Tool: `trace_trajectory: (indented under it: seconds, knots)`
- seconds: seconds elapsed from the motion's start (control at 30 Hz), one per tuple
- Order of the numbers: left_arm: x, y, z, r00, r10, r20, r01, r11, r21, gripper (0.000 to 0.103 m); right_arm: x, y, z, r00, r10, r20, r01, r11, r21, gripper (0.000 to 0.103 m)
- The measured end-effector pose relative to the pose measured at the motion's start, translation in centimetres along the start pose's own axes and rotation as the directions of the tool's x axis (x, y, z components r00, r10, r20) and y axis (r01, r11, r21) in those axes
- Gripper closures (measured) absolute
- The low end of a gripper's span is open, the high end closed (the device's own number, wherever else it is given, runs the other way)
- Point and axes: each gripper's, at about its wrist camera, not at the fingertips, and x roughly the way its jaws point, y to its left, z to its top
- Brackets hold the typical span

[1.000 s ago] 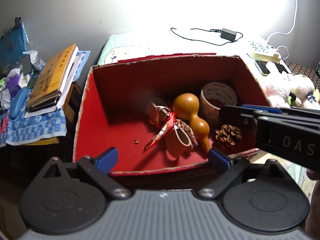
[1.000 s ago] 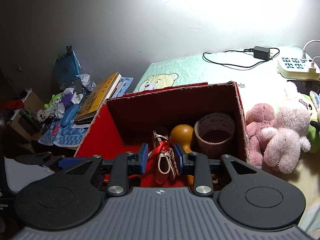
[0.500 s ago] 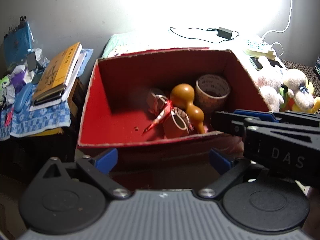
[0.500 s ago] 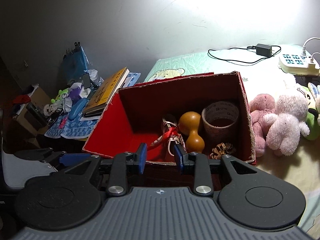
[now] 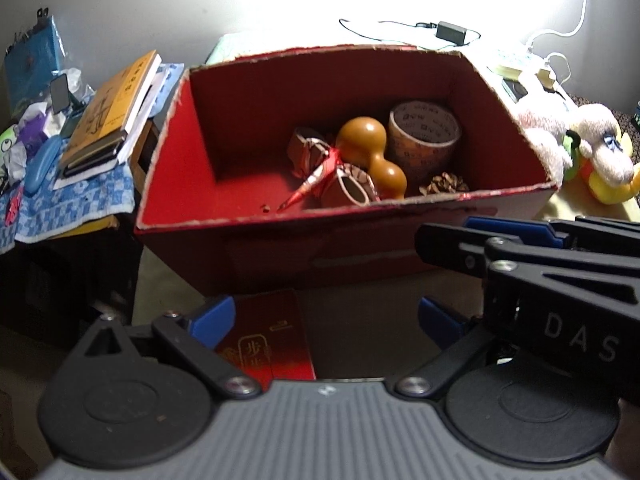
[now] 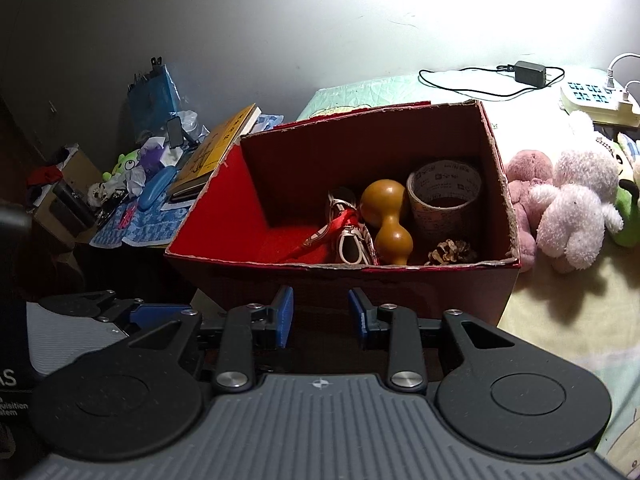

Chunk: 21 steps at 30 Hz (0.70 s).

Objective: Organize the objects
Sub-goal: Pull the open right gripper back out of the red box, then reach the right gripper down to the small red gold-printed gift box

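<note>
A red cardboard box (image 5: 248, 184) (image 6: 224, 216) stands open on the bed. Inside lie an orange gourd (image 5: 370, 152) (image 6: 386, 216), a tape roll (image 5: 424, 136) (image 6: 446, 196), a pine cone (image 5: 444, 184) (image 6: 452, 252) and a small patterned shoe ornament with red ribbon (image 5: 340, 176) (image 6: 348, 236). My left gripper (image 5: 326, 318) is open and empty, in front of the box, above a red packet (image 5: 272, 340). My right gripper (image 6: 320, 316) is open and empty, just before the box's front wall; it also shows in the left wrist view (image 5: 520, 256).
Plush toys (image 6: 568, 200) (image 5: 592, 160) lie right of the box. A power strip (image 6: 592, 96) and a charger with cable (image 6: 528, 72) lie behind. A cluttered side table with books (image 5: 108, 108) (image 6: 216, 152) stands at the left.
Both grippers have pulled back and up from the box. The right gripper's jaws have spread a little wider. The red packet has come into the left view.
</note>
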Motion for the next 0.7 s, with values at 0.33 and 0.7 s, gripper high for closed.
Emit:
trace_trajectory:
  seconds: [0.33,0.7]
  knots:
    - [1.6,-0.8,-0.7,0.999,-0.006,-0.052,0.007,1.000,0.008,0.004,0.4,-0.8,-1.1,0.999,-0.014,-0.047,0.016,0.999,0.035,0.069]
    - [2.4,-0.3,-1.9,0.997,-0.020,-0.071,0.020,1.000,-0.006,0.004,2.3,-1.1,-2.2,0.988,-0.008,-0.151,0.018,0.998,0.068,0.069]
